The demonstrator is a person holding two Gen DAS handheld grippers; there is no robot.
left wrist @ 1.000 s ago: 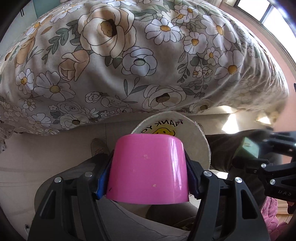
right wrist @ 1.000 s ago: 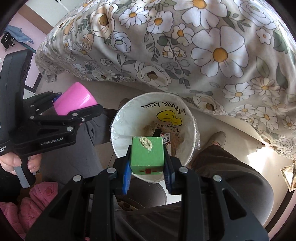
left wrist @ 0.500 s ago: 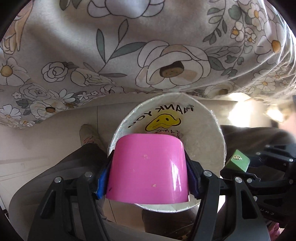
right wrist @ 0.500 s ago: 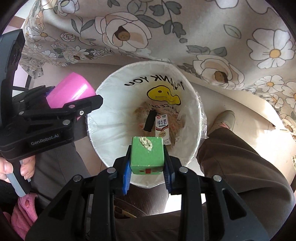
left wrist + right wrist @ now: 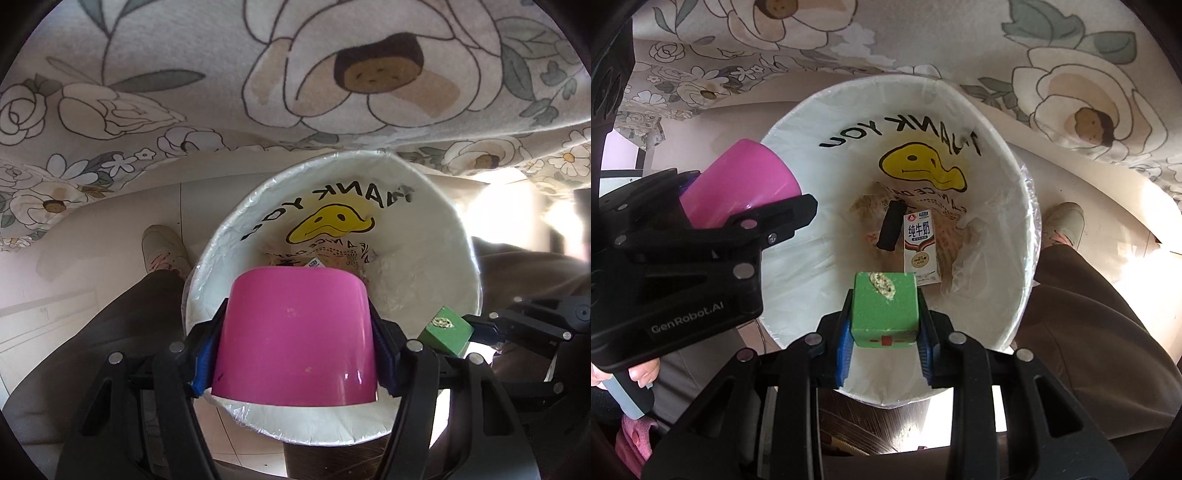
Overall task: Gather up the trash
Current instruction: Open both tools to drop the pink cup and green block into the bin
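Moved both tongs in over the lined bin (image 5: pixel 1004 155) just now. Left tongs (image 5: pixel 295 354) clamped on the pink cup (image 5: pixel 295 336), right tongs (image 5: pixel 884 328) clamped on the green block (image 5: pixel 884 308), both above the opening. Guess dropping comes next.

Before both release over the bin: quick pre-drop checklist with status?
1. Left hand-held gripper shut on pink cup: ok.
2. Right hand-held gripper shut on green block: ok.
3. Green block over the open trash bin: ok.
4. Pink cup inside the rim line: cannot tell; in the right wrist view it sits at the bin's left edge.
5. Room in the bin: ok; only a milk carton and a black piece on the bottom.
6. The two grippers apart: ok.
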